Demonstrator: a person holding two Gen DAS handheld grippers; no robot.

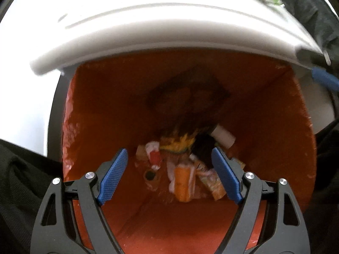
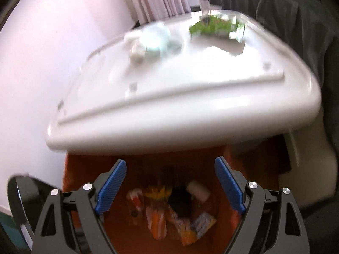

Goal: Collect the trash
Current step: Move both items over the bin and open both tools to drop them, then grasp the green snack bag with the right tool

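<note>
Left gripper (image 1: 169,176) and right gripper (image 2: 170,187): fingers spread wide, empty; trash (image 1: 182,169) in orange bin (image 1: 275,127) beyond the fingertips.

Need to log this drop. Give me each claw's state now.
Left claw: open, empty, over the bin.
Right claw: open, empty, over the bin too.

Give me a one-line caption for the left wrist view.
Open left gripper poised over orange bin of trash.
</note>
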